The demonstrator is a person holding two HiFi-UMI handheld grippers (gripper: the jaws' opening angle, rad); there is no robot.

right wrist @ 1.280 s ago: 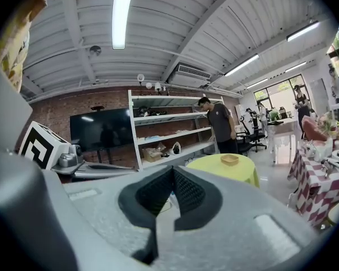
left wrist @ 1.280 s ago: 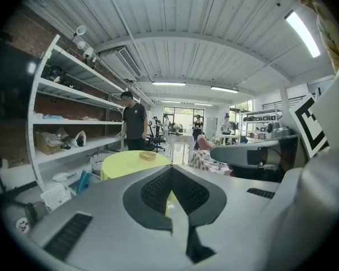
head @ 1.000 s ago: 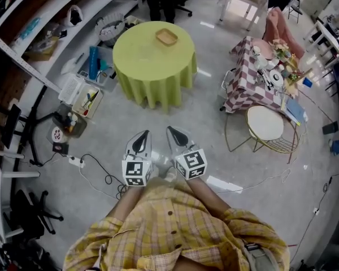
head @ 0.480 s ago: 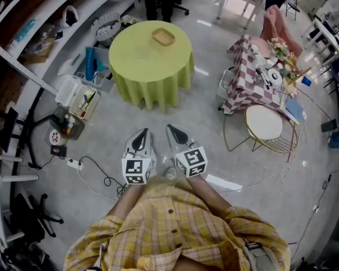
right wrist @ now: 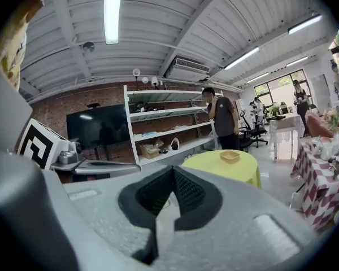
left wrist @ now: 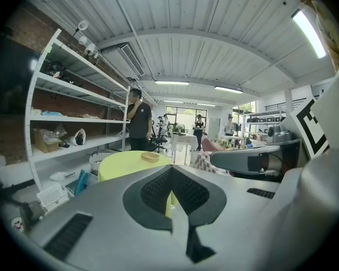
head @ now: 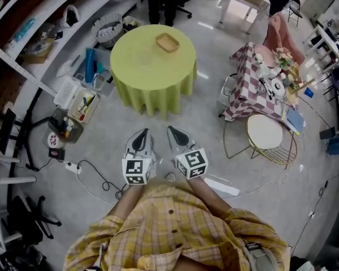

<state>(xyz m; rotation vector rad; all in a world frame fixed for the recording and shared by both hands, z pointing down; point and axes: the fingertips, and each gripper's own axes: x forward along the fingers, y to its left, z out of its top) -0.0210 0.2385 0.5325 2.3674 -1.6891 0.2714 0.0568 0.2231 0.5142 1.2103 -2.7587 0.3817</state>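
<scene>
The person in the yellow plaid shirt (head: 175, 230) holds both tools out in front over the grey concrete floor (head: 101, 129). The left tool (head: 142, 134) has its jaws pressed together with nothing between them, and the right tool (head: 173, 131) is the same. They sit side by side, just apart, with their marker cubes towards the body.

Ahead of them, well apart, stands the round tabletop (head: 150, 66) under a yellow-green cloth, with a small tan tray (head: 167, 42) near its far edge. A person in dark clothes (left wrist: 139, 120) stands behind it by the white shelves (left wrist: 73, 120).

Off to the right are a checked tabletop (head: 246, 95) crowded with small items and a round white side table (head: 264, 131). A black cable (head: 103, 180) lies on the floor to the left.
</scene>
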